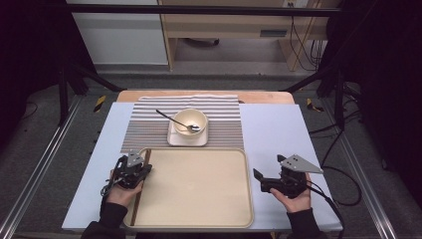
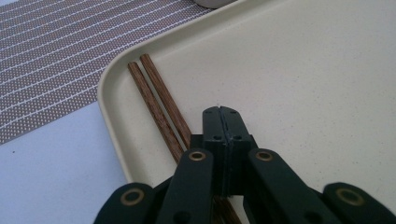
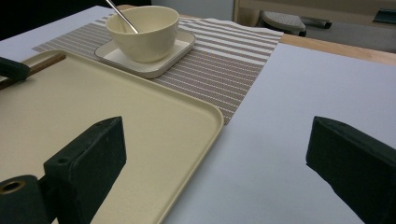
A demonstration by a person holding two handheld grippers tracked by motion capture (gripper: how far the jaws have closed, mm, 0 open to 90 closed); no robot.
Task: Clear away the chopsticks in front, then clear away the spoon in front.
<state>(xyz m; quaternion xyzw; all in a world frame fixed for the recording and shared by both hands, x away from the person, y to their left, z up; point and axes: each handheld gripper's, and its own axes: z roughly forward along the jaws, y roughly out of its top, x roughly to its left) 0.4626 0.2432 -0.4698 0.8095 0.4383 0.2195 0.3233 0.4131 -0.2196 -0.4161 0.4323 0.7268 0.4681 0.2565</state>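
Note:
Two brown chopsticks [image 1: 136, 209] [image 2: 159, 102] lie side by side along the left inner edge of a beige tray [image 1: 199, 189] [image 2: 303, 70] [image 3: 93, 107]. My left gripper [image 1: 147, 168] [image 2: 221, 112] hovers just above them, jaws shut together with nothing between; the sticks run to the left of and beneath it. My right gripper [image 1: 268, 167] [image 3: 224, 154] sits on the table right of the tray, jaws wide open and empty. Beyond the tray, a cream bowl [image 1: 190, 121] [image 3: 144, 32] holding a metal spoon [image 1: 171, 118] [image 3: 120, 14] stands on a square saucer [image 1: 187, 139] [image 3: 154, 65].
A striped placemat [image 1: 144, 129] [image 2: 46, 56] [image 3: 224, 70] lies under the saucer and meets the tray's far edge. A pale sheet [image 1: 273, 134] covers the table. Black frame posts and cables stand around the table, with a desk behind.

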